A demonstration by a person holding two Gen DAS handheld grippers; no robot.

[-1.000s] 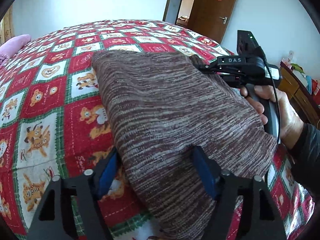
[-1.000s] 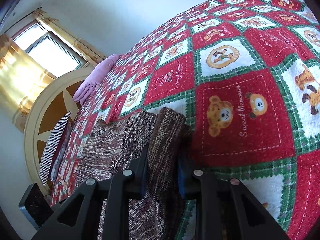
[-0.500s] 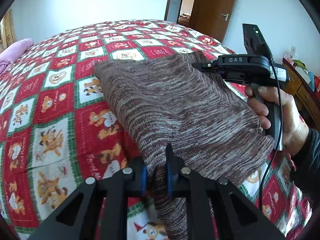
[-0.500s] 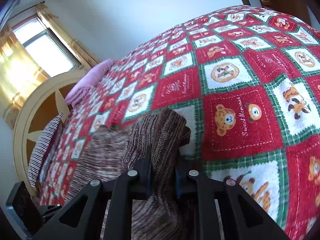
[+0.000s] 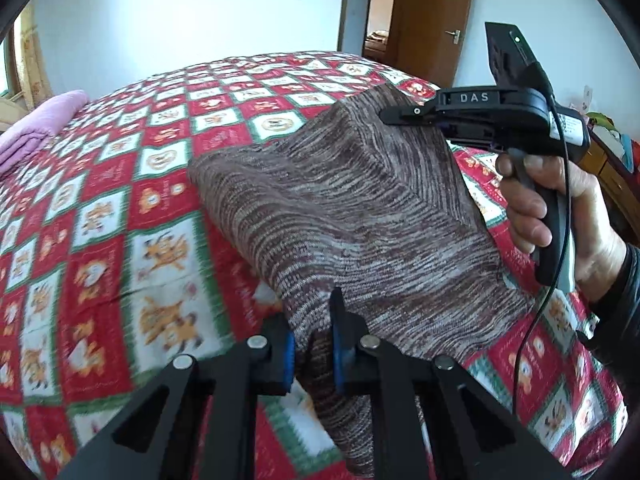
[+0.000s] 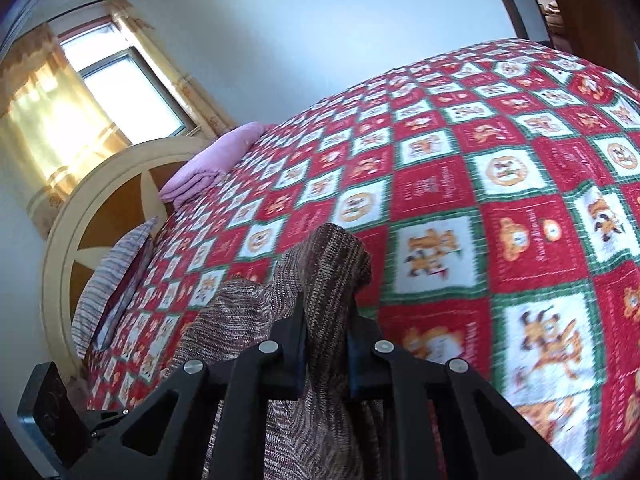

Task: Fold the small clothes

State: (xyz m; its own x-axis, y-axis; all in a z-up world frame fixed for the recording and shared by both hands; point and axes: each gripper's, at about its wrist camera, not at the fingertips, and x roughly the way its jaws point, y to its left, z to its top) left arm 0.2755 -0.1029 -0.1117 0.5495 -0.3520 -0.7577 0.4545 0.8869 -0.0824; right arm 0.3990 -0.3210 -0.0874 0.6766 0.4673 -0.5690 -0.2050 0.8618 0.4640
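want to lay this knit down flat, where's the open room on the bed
Bare quilt stretches left of the brown knit garment, up to the pink pillow. Beyond the right gripper, more bare quilt. It is crowded at the near edge, where the left gripper pinches fabric.

Right gripper [image 6: 325,346] pinches a fold of brown knit [image 6: 320,272], lifted off the quilt [image 6: 500,184]. Pink blanket [image 6: 208,166] beside headboard [image 6: 80,216].

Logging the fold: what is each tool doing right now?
Left tool: closed on the brown knit garment.
Right tool: closed on the same garment.
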